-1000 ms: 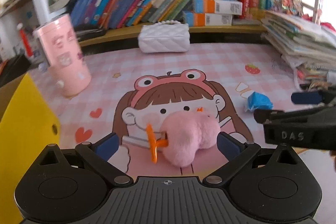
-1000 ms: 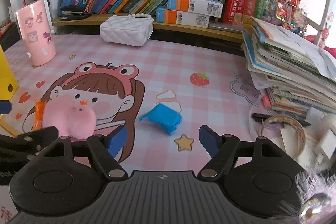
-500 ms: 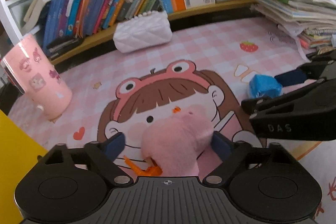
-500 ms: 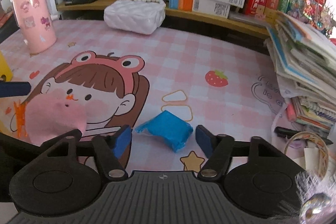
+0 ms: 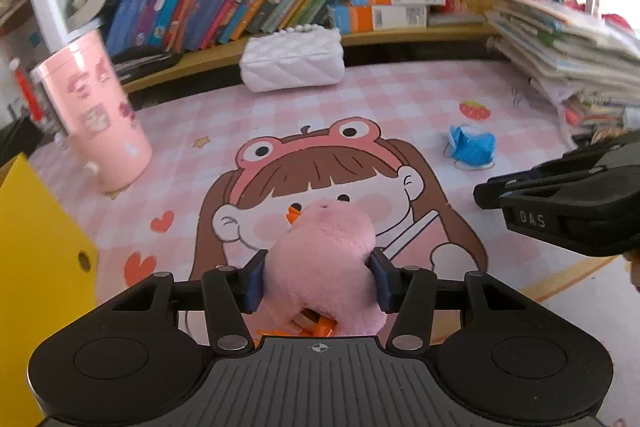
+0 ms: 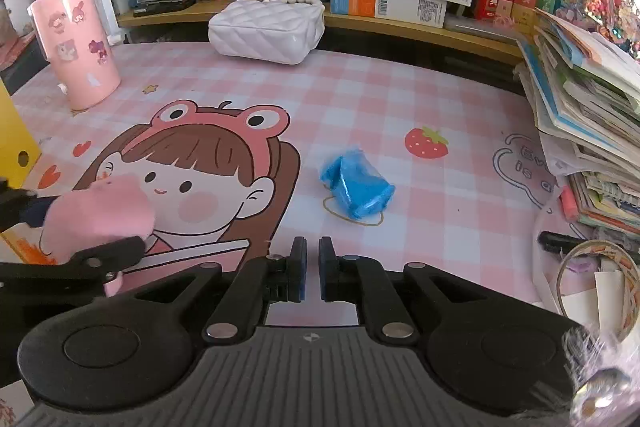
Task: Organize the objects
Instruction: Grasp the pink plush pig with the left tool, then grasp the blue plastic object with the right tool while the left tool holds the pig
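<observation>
Pink cylindrical tumbler (image 6: 74, 43) upright on bench, contents unseen, left gripper (image 5: 318, 277) closing on fluffy pink plush toy (image 5: 324, 263), pads touching it, right gripper (image 6: 313, 269) closed, empty, angled down

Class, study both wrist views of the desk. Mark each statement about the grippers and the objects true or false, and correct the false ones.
1. The left gripper has the pink plush toy between its fingers. True; its jaws are closing on it.
2. The right gripper holds the blue packet. False: it is shut on nothing; the packet lies apart on the mat.
3. The pink cup lies on its side. False: it stands upright.
4. The white quilted bag sits near the bookshelf. True.
</observation>
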{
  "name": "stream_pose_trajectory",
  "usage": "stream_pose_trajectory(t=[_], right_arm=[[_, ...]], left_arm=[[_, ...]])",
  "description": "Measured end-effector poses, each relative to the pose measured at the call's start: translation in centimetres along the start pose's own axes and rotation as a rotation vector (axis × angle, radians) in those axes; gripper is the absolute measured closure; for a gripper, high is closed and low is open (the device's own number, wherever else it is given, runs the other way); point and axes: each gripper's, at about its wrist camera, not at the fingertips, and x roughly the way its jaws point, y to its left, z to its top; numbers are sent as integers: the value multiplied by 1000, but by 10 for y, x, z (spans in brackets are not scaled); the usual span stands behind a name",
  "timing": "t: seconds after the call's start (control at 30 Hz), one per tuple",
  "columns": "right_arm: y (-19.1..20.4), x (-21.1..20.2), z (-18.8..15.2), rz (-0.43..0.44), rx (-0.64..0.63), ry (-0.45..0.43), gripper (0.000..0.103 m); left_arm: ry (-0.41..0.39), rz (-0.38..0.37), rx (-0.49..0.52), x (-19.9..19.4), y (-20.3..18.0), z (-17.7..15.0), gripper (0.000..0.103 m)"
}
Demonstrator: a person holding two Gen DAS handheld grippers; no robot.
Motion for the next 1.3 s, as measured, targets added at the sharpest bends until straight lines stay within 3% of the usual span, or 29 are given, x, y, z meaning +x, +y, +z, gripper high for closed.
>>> stream_pose_trajectory(t=[0.2, 0.3, 0.37, 0.53, 0.8, 0.93, 1.07, 1.3], right_arm=[[-2, -12, -3, -27, -4, -31, 93], [-4, -12, -3, -61, -10, -53, 75], [-5, -11, -4, -80, -12, -70, 49], [-3, -4, -1, -93, -37, -120, 34], [-10, 28, 18, -126, -41, -117, 39], [-23, 41, 26, -89, 29, -77, 61], [-24, 37, 25, -69, 50, -66, 71], [-10, -6, 13, -36, 92, -71, 72]], left_arm=[[-19, -9, -102, -26, 16, -9, 53], [-25, -14, -147, -38, 23, -13, 53], [-23, -15, -162, -43, 25, -16, 53], [-12, -18, -181, -56, 26, -25, 53], [-4, 0, -190, -69, 30, -30, 53], [-13, 2, -197, -74, 33, -31, 53], [-29, -4, -211, -80, 36, -30, 53], [-55, -38, -213, -92, 39, -36, 53]])
